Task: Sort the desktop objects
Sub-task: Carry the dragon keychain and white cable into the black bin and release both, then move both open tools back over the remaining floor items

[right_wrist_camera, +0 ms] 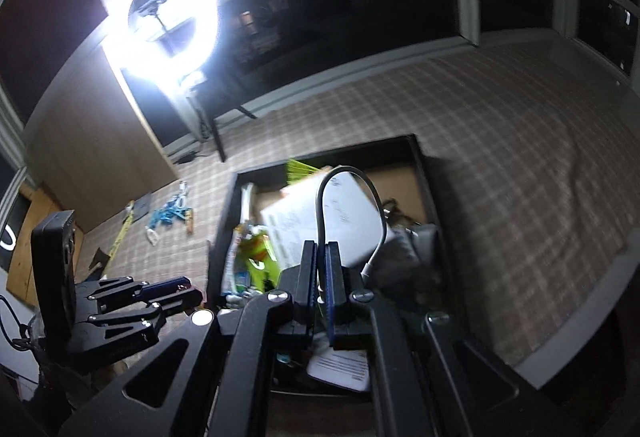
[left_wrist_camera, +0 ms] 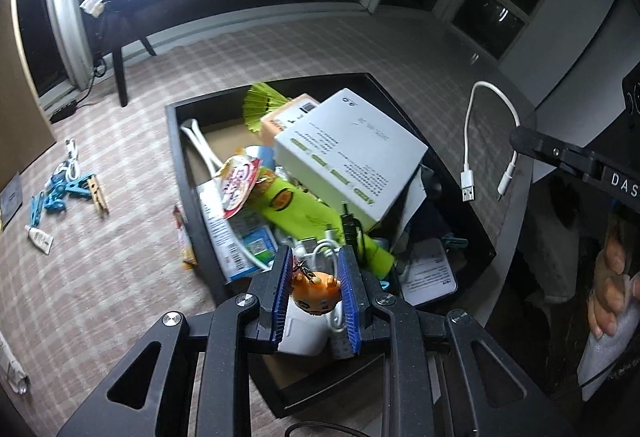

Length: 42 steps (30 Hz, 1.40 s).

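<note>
My left gripper (left_wrist_camera: 316, 269) is shut on a small orange figure keychain (left_wrist_camera: 316, 291) and holds it over the near end of the black box (left_wrist_camera: 176, 157). The box is full of things: a white carton (left_wrist_camera: 348, 153), a green packet (left_wrist_camera: 296, 205), a pink snack bag (left_wrist_camera: 238, 185), white cables. My right gripper (right_wrist_camera: 321, 255) is shut on a short white USB cable (right_wrist_camera: 348, 173), which arches up over the box (right_wrist_camera: 420, 165). In the left wrist view the cable (left_wrist_camera: 472, 141) hangs from the right gripper's finger (left_wrist_camera: 532, 143) at right.
Blue and wooden clothes pegs (left_wrist_camera: 68, 191), a small white tube (left_wrist_camera: 38, 237) and a white cable (left_wrist_camera: 72, 149) lie on the checked cloth left of the box. A ring light (right_wrist_camera: 160, 21) glares at the back. A snack packet (left_wrist_camera: 184, 241) lies against the box's left wall.
</note>
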Each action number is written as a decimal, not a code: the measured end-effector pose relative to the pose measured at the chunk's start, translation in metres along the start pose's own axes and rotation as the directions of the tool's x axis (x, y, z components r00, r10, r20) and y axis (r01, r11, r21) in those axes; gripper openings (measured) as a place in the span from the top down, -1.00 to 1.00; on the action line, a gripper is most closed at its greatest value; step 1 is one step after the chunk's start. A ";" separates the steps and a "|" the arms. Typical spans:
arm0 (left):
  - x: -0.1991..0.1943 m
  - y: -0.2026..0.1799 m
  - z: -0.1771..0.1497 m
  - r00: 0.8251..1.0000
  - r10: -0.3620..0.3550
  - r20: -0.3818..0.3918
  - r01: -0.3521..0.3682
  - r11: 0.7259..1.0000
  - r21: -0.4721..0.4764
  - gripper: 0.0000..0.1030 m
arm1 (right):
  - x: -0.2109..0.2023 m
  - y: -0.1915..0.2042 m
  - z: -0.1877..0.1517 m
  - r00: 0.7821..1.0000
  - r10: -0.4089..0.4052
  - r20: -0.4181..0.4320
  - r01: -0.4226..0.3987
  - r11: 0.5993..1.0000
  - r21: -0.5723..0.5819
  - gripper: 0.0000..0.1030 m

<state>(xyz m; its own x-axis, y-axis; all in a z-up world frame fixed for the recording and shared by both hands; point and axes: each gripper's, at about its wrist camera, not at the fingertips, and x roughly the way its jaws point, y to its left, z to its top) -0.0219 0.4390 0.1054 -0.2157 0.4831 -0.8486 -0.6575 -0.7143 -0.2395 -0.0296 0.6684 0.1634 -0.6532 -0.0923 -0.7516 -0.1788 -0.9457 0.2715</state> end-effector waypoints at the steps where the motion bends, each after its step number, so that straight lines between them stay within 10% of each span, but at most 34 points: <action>1: 0.002 -0.002 0.001 1.000 0.000 -0.002 0.000 1.000 0.004 0.57 | 0.000 -0.004 -0.002 1.000 -0.006 -0.002 0.006 1.000 0.005 0.92; 10: 0.012 -0.012 0.008 0.999 0.035 -0.014 -0.034 0.999 0.022 0.53 | 0.009 -0.014 -0.010 0.999 -0.027 -0.039 0.027 1.000 0.014 0.92; 13: 0.010 -0.011 0.009 0.999 0.039 -0.008 -0.039 0.999 0.019 0.23 | 0.015 -0.009 -0.008 0.998 -0.036 -0.060 0.037 0.999 0.002 0.88; 17: 0.003 -0.008 0.009 0.999 0.048 0.007 -0.049 0.999 0.017 0.15 | 0.017 -0.002 -0.005 0.998 -0.038 -0.058 0.037 0.999 -0.012 0.46; 23: -0.003 0.007 0.008 0.997 0.076 0.015 -0.075 0.997 -0.019 0.15 | 0.019 0.010 -0.002 0.998 -0.032 -0.058 0.030 0.999 -0.035 0.37; 42: -0.018 0.145 -0.016 0.963 0.268 -0.035 -0.268 0.924 -0.272 0.15 | 0.085 0.121 0.010 0.987 0.077 -0.139 -0.105 0.973 -0.205 0.03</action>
<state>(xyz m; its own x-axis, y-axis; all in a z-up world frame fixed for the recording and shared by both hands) -0.1011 0.3187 0.0784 -0.3589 0.2555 -0.8977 -0.3538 -0.9273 -0.1224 -0.1139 0.5495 0.1383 -0.5561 -0.2077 -0.8048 0.0457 -0.9744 0.2200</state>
